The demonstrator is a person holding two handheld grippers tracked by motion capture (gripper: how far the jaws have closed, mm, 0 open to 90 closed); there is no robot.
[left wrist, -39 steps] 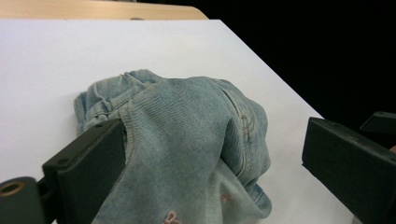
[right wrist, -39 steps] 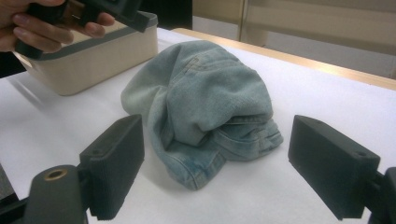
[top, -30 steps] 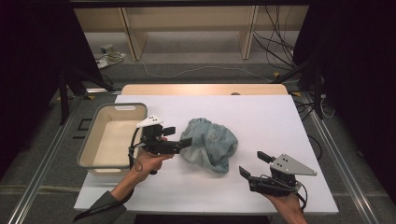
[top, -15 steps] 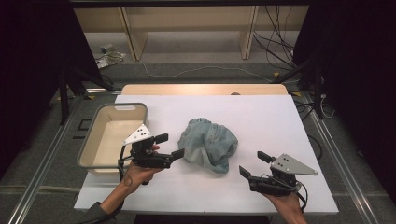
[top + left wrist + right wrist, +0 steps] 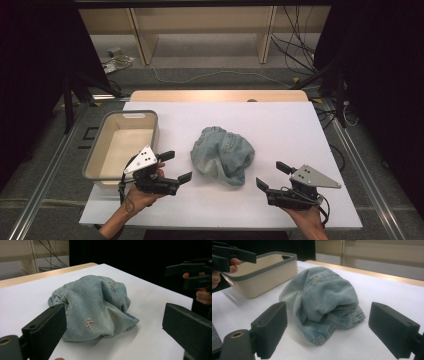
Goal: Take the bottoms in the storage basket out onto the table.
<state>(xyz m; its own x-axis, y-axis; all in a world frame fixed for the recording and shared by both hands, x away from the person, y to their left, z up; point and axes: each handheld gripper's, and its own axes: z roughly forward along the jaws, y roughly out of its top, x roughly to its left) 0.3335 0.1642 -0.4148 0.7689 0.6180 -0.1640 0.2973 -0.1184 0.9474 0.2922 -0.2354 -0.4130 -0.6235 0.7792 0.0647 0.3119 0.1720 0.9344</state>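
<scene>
A crumpled light-blue denim garment (image 5: 222,155) with small pink bows lies in the middle of the white table (image 5: 280,120). My left gripper (image 5: 176,166) is held just left of it, open, jaws pointing at the cloth with nothing between them; its jaws have just opened a little further. In the left gripper view the garment (image 5: 97,302) sits a short way beyond the wide-apart jaws of that gripper (image 5: 113,315). My right gripper (image 5: 271,175) rests open at the near right, aimed at the garment (image 5: 324,297), clear of it (image 5: 328,310).
A cream plastic bin with a grey rim (image 5: 120,116) stands at the table's left, right behind the left hand; it shows again as the bin (image 5: 269,267) in the right gripper view. Bare white table surrounds the cloth. Shelving legs and cables lie beyond the far edge.
The left gripper has drawn back from the garment's left edge, toward the near left and slightly down, leaving the cloth on the table. The right gripper has stayed put.
</scene>
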